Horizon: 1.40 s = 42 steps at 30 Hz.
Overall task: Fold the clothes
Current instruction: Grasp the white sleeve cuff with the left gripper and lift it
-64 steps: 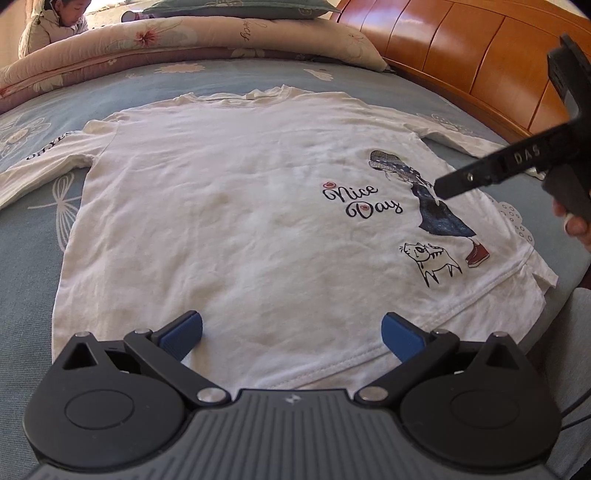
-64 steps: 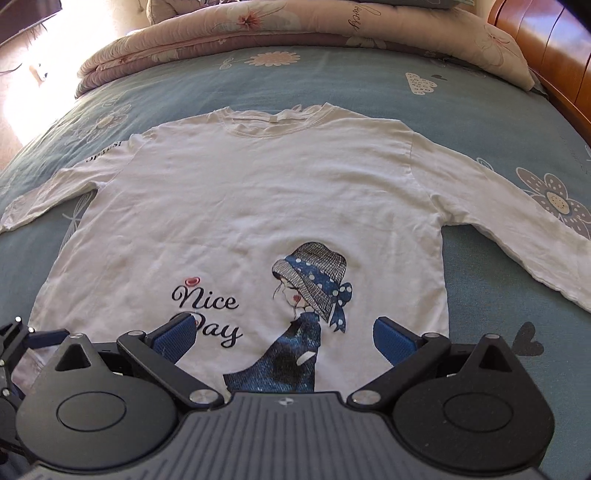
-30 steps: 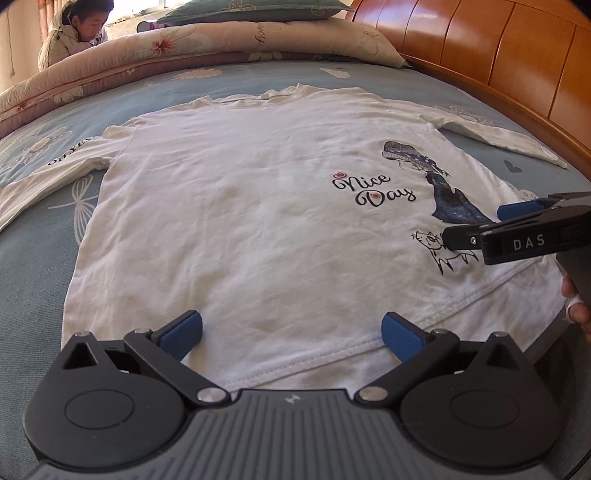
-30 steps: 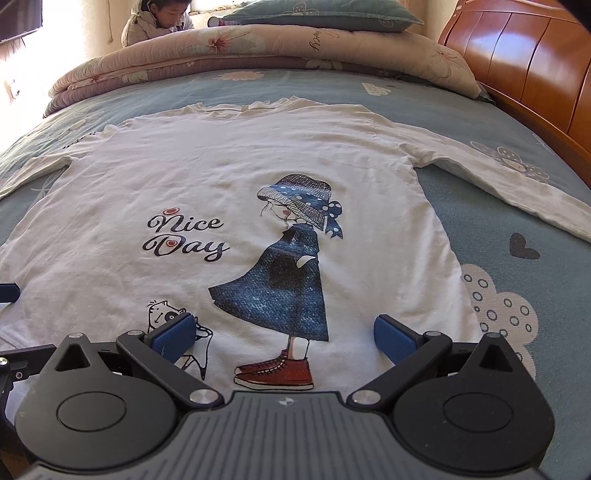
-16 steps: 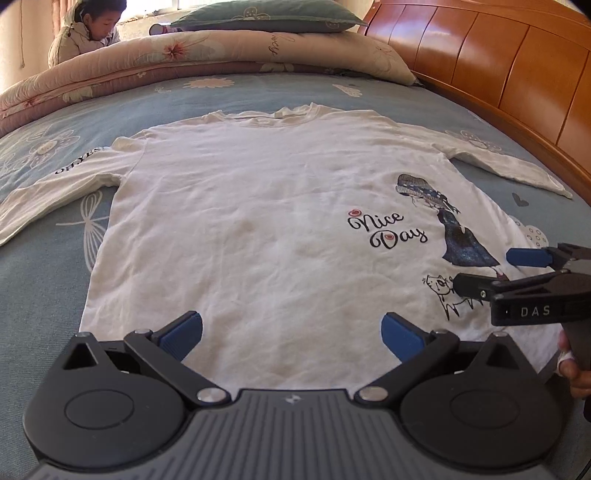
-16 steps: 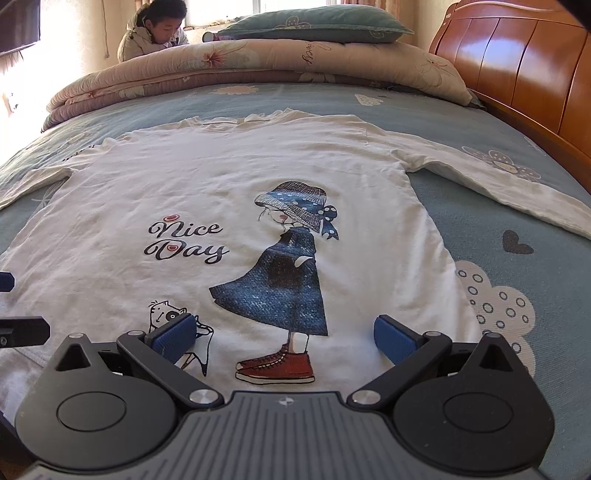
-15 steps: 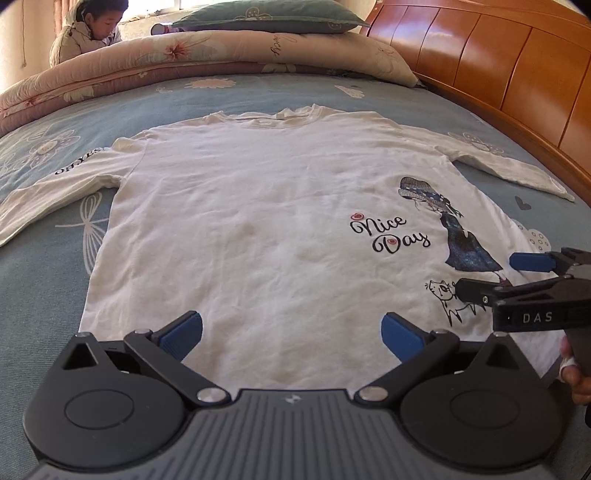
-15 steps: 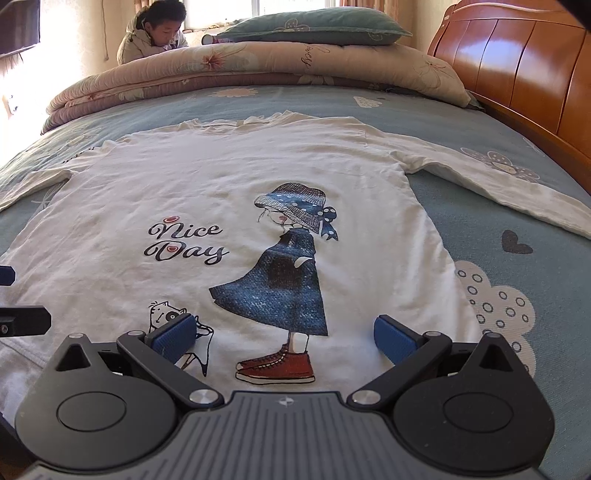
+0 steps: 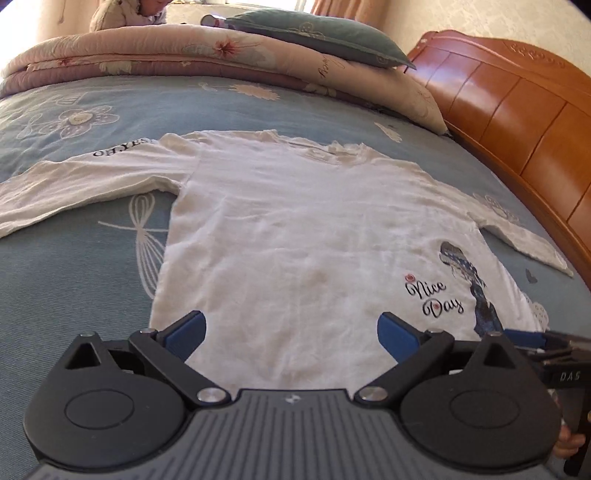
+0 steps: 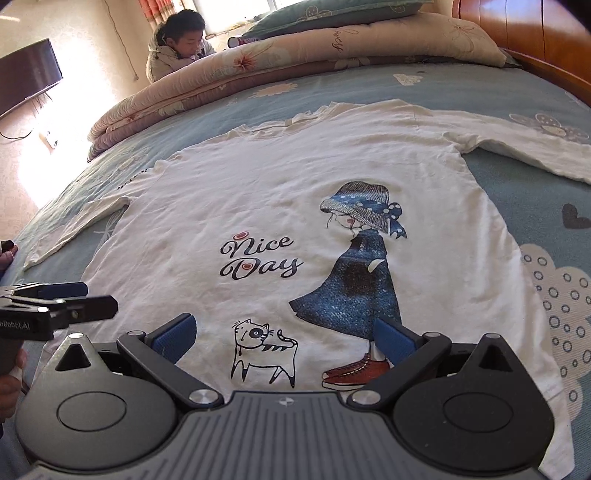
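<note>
Left gripper [image 9: 290, 330]: wide but closing, pads over shirt hem, nothing pinched between them. Right gripper [image 10: 284, 338]: spread wide, empty, poised over cat and red-shoe print at hem. Shirt [image 10: 295, 206]: lay flat, print up, sleeves out, on blue bed [image 9: 74, 277]. Beyond collar: rolled quilt [image 9: 184, 51], pillow [image 9: 314, 33]. Right: wooden headboard [image 9: 517, 110].

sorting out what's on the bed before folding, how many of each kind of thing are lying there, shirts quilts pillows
white long-sleeved shirt: 1
folded floral quilt: 1
green pillow: 1
total: 3

All on the blue bedsheet. The left gripper is closing with nothing between its fingers; the right gripper is open.
</note>
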Each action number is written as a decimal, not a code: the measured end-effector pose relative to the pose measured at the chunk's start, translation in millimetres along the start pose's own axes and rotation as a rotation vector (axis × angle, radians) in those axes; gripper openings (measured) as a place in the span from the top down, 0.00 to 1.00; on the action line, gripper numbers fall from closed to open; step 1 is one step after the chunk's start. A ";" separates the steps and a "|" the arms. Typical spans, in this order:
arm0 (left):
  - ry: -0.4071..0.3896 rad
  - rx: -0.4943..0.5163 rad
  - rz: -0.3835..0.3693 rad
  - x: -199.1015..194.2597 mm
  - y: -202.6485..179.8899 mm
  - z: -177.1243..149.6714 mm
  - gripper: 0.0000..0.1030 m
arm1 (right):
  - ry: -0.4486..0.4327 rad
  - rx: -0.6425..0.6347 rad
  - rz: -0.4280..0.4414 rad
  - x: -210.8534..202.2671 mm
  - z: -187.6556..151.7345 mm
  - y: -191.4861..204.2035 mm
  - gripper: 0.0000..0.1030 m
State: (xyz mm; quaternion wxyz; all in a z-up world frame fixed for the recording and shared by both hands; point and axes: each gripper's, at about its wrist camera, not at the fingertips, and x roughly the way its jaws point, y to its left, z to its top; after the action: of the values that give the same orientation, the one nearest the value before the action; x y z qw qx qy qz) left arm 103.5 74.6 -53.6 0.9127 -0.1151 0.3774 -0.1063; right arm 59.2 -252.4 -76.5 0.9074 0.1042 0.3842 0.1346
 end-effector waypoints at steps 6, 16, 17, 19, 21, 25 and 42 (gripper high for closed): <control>-0.072 -0.451 0.049 -30.3 136.3 43.1 0.46 | -0.004 -0.070 -0.044 6.5 -3.4 9.9 0.00; -0.286 -0.999 0.116 -72.1 299.7 8.5 0.46 | -0.007 -0.210 -0.136 18.1 -8.9 25.7 0.00; -0.292 -1.036 0.118 -70.4 308.5 3.3 0.46 | -0.010 -0.212 -0.139 18.7 -9.0 26.0 0.00; -0.294 -1.091 0.132 -61.8 323.7 -4.7 0.46 | -0.015 -0.212 -0.140 19.6 -8.7 25.8 0.00; -0.313 -1.125 0.131 -54.5 332.4 -9.3 0.49 | -0.019 -0.214 -0.141 20.5 -8.7 25.9 0.00; -0.355 -1.152 0.136 -46.7 344.9 -6.1 0.49 | -0.026 -0.217 -0.144 21.9 -8.5 26.2 0.00; -0.479 -1.170 0.175 -28.9 367.7 15.5 0.47 | -0.043 -0.223 -0.153 24.1 -9.0 27.4 0.00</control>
State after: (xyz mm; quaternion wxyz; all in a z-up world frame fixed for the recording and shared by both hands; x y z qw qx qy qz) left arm 133.8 434.3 -130.4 0.7634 -0.5837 0.1665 0.2210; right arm 64.3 -218.0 -90.9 0.9291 -0.0242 0.3539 0.1047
